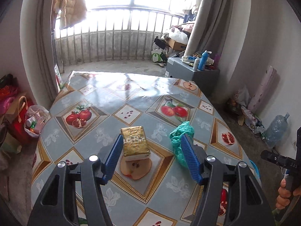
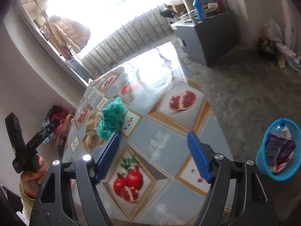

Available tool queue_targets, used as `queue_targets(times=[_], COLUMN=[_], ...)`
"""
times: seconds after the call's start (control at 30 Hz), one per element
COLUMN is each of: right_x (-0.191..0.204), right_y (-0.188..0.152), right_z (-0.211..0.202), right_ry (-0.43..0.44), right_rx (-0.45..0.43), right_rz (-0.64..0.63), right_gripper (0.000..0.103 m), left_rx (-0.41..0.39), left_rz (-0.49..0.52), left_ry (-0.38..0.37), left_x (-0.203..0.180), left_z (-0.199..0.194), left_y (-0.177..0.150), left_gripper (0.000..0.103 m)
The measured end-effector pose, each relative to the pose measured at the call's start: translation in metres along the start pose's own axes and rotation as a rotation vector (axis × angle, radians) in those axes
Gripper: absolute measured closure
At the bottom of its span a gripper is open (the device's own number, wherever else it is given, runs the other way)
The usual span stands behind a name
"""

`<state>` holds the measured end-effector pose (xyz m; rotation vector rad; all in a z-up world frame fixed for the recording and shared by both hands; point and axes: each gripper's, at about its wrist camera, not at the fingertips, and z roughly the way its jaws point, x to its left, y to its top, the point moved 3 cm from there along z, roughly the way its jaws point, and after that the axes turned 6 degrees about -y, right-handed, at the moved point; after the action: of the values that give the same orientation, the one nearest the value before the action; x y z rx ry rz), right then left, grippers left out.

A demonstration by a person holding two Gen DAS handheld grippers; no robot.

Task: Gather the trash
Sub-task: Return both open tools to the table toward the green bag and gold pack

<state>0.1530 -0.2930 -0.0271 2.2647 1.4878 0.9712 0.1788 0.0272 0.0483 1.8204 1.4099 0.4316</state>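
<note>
A gold tissue pack (image 1: 135, 141) lies on the fruit-patterned table (image 1: 131, 98). My left gripper (image 1: 151, 139) is open above the table, its left finger beside the pack. A crumpled green plastic bag (image 1: 179, 137) lies just right of the pack, partly behind the right finger. In the right wrist view the green bag (image 2: 112, 119) sits at the table's left with the gold pack (image 2: 92, 122) behind it. My right gripper (image 2: 153, 139) is open and empty over the table's near corner. A blue trash basket (image 2: 280, 152) on the floor at right holds a bottle and wrappers.
A grey cabinet (image 1: 193, 69) with bottles stands beyond the table's far right corner. Bags (image 1: 33, 120) lie on the floor at left. A large water jug (image 1: 277, 128) and clutter lie along the right wall. A balcony railing (image 1: 116, 37) is beyond.
</note>
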Motion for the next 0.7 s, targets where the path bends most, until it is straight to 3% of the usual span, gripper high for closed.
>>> queue_targets(times=[0.3, 0.53, 0.7], right_x=[0.061, 0.083, 0.086], right_y=[0.013, 0.015, 0.013], right_z=[0.055, 0.086, 0.106], right_ry=[0.103, 0.163, 0.193], right_rx=[0.122, 0.192, 0.263], right_rz=[-0.015, -0.016, -0.008], right_gripper=[0.037, 0.039, 0.054], left_rx=[0.119, 0.174, 0.174], left_rz=[-0.085, -0.129, -0.141], left_ry=[-0.011, -0.008, 0.006], left_x=[0.033, 0.045, 0.047], left_z=[0.061, 0.101, 0.116], left_y=[-0.004, -0.006, -0.009], left_gripper=[0.035, 0.035, 0.038])
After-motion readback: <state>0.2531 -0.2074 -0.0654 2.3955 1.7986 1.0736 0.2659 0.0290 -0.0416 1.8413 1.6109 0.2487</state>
